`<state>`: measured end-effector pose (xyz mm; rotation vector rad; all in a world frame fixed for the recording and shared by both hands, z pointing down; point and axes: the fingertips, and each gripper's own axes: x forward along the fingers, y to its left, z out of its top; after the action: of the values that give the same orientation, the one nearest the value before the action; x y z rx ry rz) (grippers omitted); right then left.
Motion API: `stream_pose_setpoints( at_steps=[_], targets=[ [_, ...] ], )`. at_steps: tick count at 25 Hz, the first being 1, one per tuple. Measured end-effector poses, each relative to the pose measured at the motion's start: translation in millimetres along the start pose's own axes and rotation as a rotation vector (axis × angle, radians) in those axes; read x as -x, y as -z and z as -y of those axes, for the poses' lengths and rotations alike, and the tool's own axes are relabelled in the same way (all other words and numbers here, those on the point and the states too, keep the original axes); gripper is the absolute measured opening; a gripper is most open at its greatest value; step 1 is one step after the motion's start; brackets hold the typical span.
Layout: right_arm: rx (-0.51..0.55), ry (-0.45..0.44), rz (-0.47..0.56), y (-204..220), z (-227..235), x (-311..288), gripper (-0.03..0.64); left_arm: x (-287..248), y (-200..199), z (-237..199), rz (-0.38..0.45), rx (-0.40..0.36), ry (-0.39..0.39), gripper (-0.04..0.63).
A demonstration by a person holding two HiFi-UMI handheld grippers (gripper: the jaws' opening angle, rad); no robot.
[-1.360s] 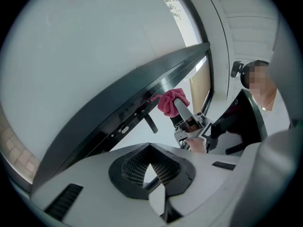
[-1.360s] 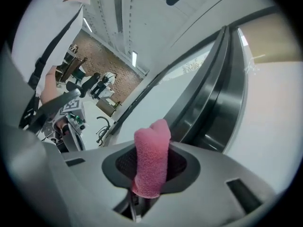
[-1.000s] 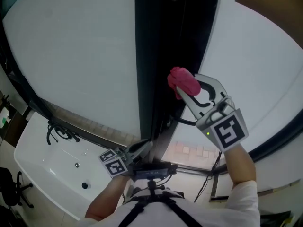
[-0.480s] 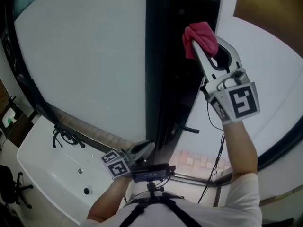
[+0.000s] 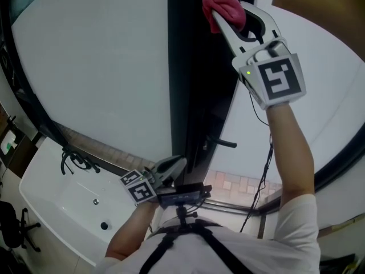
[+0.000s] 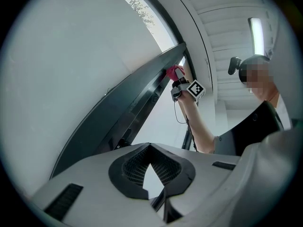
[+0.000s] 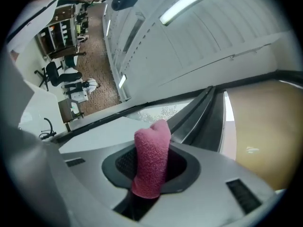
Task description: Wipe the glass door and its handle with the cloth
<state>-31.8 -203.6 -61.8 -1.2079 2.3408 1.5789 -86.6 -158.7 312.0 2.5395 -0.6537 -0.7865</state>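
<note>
Holding pink cloth (image 5: 224, 5), clamped in right gripper (image 5: 219, 13), at 12 o'clock against dark frame (image 5: 197, 73) of glass door (image 5: 97, 67), long axis running 12 to 6, with lever handle (image 5: 221, 143) well below toward 6, nearer closed, empty left gripper (image 5: 177, 165), so next stroke judged to run downward.

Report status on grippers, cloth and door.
Right gripper shut on pink terry cloth, high at dark door frame. Left gripper shut, empty, low. Black door handle well below cloth. Nothing blocking.
</note>
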Motion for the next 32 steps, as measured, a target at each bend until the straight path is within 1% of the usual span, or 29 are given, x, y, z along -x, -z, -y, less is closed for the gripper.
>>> stream_pose_setpoints(
  at_steps=[5,8,10,15,20,32],
  targets=[
    [0.135,0.013,-0.011,0.3,1.6,-6.3,0.095,1.2,1.3,-6.5,0.009,0.007,-0.016,-0.008],
    [0.206,-0.016,-0.053,13.2,-10.8,-13.0,0.095,3.9,1.8,-11.2,0.009,0.011,-0.031,-0.008],
    [0.235,-0.04,-0.069,22.0,-21.7,-17.4,0.095,5.0,3.8,-12.7,0.006,0.019,-0.039,-0.008],
    [0.249,-0.055,-0.049,24.5,-33.7,-14.8,0.095,3.4,11.9,-14.9,-0.002,0.044,-0.047,-0.008],
    [0.279,-0.063,-0.064,32.3,-44.9,-10.2,0.095,2.0,17.6,-18.3,-0.013,0.065,-0.051,-0.008],
    [0.315,-0.134,-0.071,54.9,-88.3,10.3,0.095,-2.1,33.7,-14.0,-0.016,0.108,-0.043,-0.008]
  ],
)
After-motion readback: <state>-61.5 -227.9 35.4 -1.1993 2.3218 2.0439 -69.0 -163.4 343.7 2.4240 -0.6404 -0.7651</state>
